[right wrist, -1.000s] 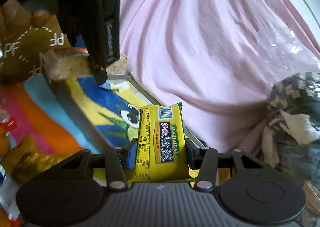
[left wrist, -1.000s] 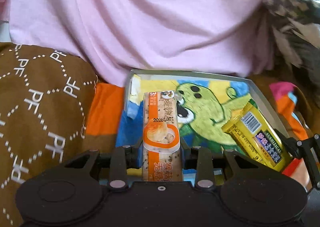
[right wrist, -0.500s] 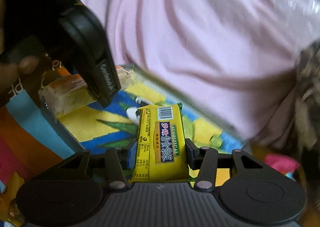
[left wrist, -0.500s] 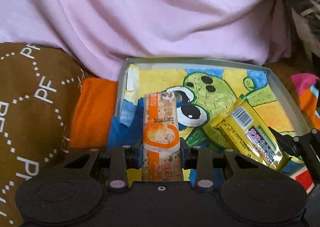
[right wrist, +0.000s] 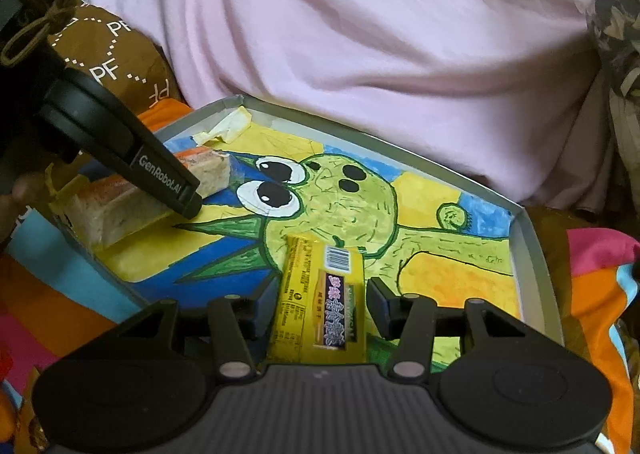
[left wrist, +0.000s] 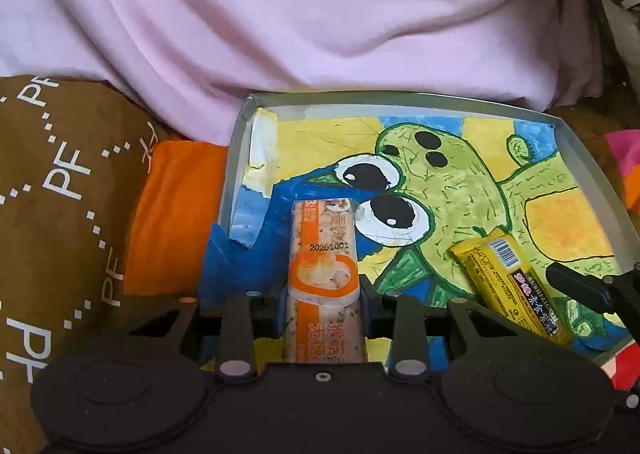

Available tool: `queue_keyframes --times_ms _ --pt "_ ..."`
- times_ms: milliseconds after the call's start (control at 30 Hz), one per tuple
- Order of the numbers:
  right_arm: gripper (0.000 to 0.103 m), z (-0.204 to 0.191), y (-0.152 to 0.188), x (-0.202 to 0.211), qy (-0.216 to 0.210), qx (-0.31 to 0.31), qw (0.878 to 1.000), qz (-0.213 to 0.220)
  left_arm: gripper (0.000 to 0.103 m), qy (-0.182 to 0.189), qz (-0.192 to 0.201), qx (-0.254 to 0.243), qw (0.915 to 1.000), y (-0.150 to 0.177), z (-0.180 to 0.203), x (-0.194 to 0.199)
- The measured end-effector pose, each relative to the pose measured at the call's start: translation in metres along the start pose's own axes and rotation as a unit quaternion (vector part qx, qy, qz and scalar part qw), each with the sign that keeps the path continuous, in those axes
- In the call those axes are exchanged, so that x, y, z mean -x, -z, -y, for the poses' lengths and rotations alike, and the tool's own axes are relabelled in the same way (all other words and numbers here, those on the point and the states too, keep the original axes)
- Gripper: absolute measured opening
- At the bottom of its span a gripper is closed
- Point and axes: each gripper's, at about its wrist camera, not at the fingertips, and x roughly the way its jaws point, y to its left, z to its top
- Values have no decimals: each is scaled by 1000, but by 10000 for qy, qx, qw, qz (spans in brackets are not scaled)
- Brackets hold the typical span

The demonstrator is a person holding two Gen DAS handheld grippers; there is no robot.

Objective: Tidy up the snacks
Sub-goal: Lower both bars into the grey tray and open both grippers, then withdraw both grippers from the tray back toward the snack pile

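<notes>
A shallow grey tray (left wrist: 592,166) lined with a cartoon cactus drawing lies on the bed; it also shows in the right wrist view (right wrist: 532,238). My left gripper (left wrist: 323,294) is shut on an orange-and-white snack bar (left wrist: 322,274), held low over the tray's left part. The same bar (right wrist: 120,206) shows in the right wrist view, clamped by the left gripper's fingers (right wrist: 168,178). My right gripper (right wrist: 320,298) is shut on a yellow snack pack (right wrist: 320,302), low over the tray's near right part. The pack also shows in the left wrist view (left wrist: 508,286).
A pink cloth (left wrist: 320,22) is heaped behind the tray. A brown pillow printed "PF" (left wrist: 60,194) lies to the left. Orange and striped bedding (right wrist: 592,294) surrounds the tray. A patterned dark cloth (right wrist: 620,34) is at the far right.
Both grippers have moved forward and down over the tray with their snacks. The tray now fills more of both views, and the snacks sit close to its floor.
</notes>
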Motion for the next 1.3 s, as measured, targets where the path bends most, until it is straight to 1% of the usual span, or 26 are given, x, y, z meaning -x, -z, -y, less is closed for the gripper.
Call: queue_keyframes --times_ms 33,133,200,233,267,300,333,467,500,533,600,633,700,867,900,1067,1300 --pt "55 0 0 0 -9 -23 10000 -10 36 -19 -5 3 10000 0 1 0" --pt "65 2 -1 -1 -12 -128 9999 -18 37 -72 -56 29 10000 -2 2 -2" --pt "79 4 0 2 -25 -213 9998 53 45 -66 -61 54 9999 -2 2 -1" --pt "83 5 1 4 -27 -254 9996 115 48 -64 -34 63 10000 -1 3 1" --pt "87 6 1 6 -14 -289 9994 164 54 -64 2 65 10000 -1 3 4" --pt "87 7 2 9 2 -339 9992 217 58 -67 48 57 9999 -1 3 7" --pt "88 8 3 12 -5 -404 9988 261 60 -63 109 52 9999 0 3 12" --pt "96 13 5 30 -16 -676 9966 476 73 -75 342 54 9994 3 1 34" --pt "99 14 5 35 -21 -727 9959 531 76 -104 394 54 9992 3 1 40" --pt "101 15 6 41 -43 -775 9953 575 78 -119 440 63 9989 4 0 47" --pt "102 17 6 50 -89 -823 9946 628 85 -163 506 89 9985 7 -1 60" --pt "102 18 6 56 -111 -849 9941 664 87 -188 553 113 9982 8 -2 66" --pt "103 20 6 67 -136 -919 9930 729 93 -200 661 149 9975 13 -3 81" --pt "103 26 8 98 -186 -1198 9895 784 98 -153 871 183 9959 28 -4 118" --pt "103 27 9 104 -210 -1208 9894 781 102 -148 911 216 9955 31 -4 125" --pt "103 24 14 143 -218 -1157 9888 911 102 -104 1190 463 9918 50 -9 162" --pt "103 20 27 193 -282 -1387 9845 1038 102 -83 1385 540 9889 78 -18 206"
